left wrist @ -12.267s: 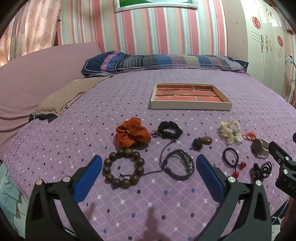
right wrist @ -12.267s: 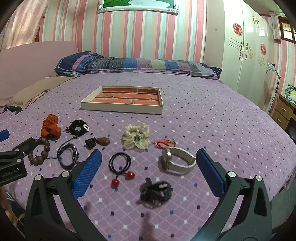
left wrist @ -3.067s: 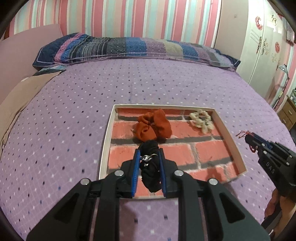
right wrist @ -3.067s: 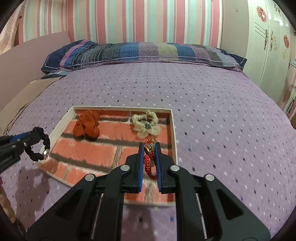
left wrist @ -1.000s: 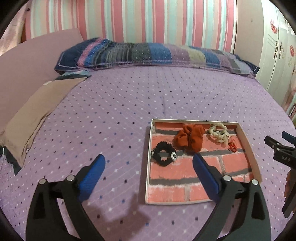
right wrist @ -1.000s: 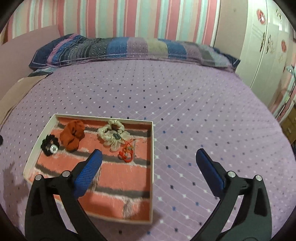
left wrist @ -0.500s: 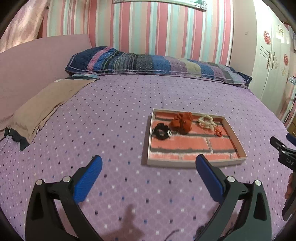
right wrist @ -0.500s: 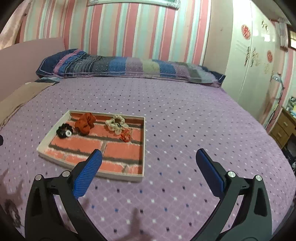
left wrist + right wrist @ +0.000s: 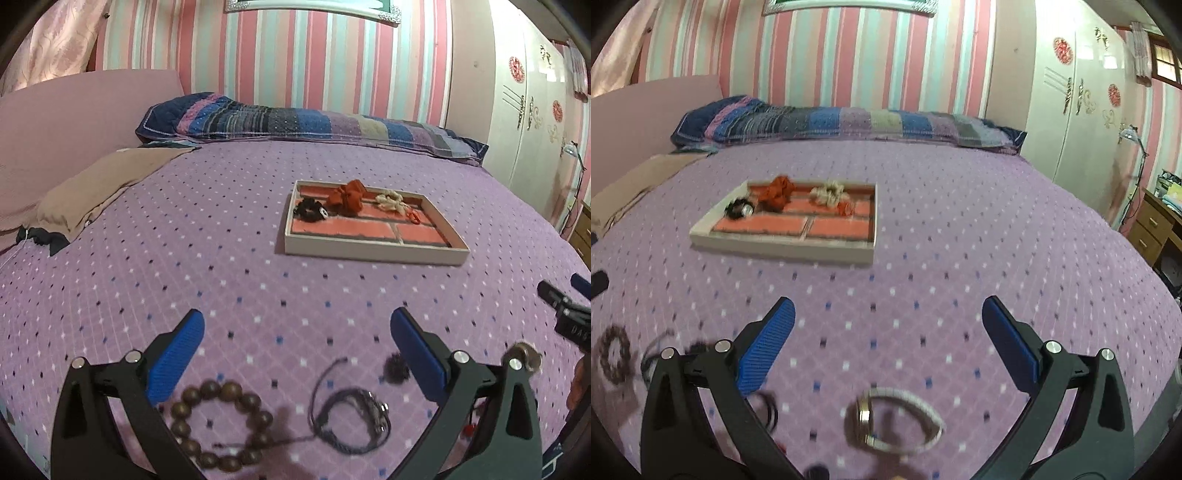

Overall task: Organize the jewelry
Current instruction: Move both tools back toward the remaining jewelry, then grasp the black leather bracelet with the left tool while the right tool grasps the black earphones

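Purple bedspread (image 9: 221, 258) with small diamond dots is covering the bed, and all the things are lying on it. Nearest to the left wrist camera, the left hand-held gripper (image 9: 295, 339) is hanging above the bedspread with its blue pads (image 9: 177, 354) spread wide and nothing between them. Just below and between its fingers, a wooden bead bracelet (image 9: 221, 424) is lying on the left and a dark braided cord bracelet (image 9: 351, 421) on the right, the two close to each other. A small dark fuzzy piece (image 9: 395, 367) is sitting right beside the right pad.

The right hand-held gripper (image 9: 886, 336) is also standing wide open and empty. Under it, near the bottom edge, a white watch (image 9: 897, 421) is lying on its side, blurred. A black hair tie (image 9: 768, 410) is partly hiding behind its left finger.

Farther up the bed, well apart from both grippers, the shallow tray (image 9: 369, 253) with a brick-pattern floor is resting flat. Along its far side are lying a black scrunchie (image 9: 310, 209), an orange scrunchie (image 9: 347, 197), a cream scrunchie (image 9: 389, 201) and a small red cord piece (image 9: 413, 217). Behind it, a striped pillow (image 9: 295, 122) is lying against the pink striped wall (image 9: 332, 55).
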A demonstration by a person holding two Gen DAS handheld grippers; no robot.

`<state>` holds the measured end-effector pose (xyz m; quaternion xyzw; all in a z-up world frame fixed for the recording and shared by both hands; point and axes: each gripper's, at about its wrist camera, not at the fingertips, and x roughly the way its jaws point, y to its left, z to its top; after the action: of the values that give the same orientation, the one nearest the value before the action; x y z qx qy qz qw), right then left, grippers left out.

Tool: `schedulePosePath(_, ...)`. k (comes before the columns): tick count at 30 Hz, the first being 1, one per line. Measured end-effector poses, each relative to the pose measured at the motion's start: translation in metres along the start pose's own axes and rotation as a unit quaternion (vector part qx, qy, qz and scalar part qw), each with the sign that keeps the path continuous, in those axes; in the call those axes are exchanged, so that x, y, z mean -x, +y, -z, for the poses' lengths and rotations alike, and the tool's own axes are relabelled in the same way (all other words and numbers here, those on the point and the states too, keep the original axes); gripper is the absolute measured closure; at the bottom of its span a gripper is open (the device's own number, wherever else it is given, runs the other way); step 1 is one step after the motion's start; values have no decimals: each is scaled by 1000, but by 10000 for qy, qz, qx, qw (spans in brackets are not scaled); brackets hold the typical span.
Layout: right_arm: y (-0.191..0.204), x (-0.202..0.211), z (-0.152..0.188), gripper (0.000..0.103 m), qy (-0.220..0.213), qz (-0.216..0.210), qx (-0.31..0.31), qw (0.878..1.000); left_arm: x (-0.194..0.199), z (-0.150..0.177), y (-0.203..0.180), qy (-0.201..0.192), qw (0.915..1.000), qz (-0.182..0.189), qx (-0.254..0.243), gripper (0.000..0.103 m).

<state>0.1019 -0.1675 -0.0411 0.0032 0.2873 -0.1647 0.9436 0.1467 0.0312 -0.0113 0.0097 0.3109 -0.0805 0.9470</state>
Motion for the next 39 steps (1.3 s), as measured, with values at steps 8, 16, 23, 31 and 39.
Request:
schedulePosePath(8, -3, 28, 47, 4, -58, 20, -68, 10000, 8, 34, -14, 84, 9999, 19, -117, 4)
schedulePosePath(16, 0, 41, 84, 4, -72, 13, 43, 10000, 0, 70, -21, 342, 9993, -93, -100, 4)
schedulePosePath(23, 7, 36, 113, 5, 103, -37, 49, 9999, -9, 95, -27, 549, 9984, -12, -158, 4)
schedulePosePath(31, 15, 30, 132, 5, 220, -112, 160, 9996, -11, 106, -35, 441, 9987, 124, -231, 5)
schedulePosePath(39, 16, 18, 140, 14, 424, -261, 121, 9987, -24, 107, -53, 469, 9978, 243, -411, 6)
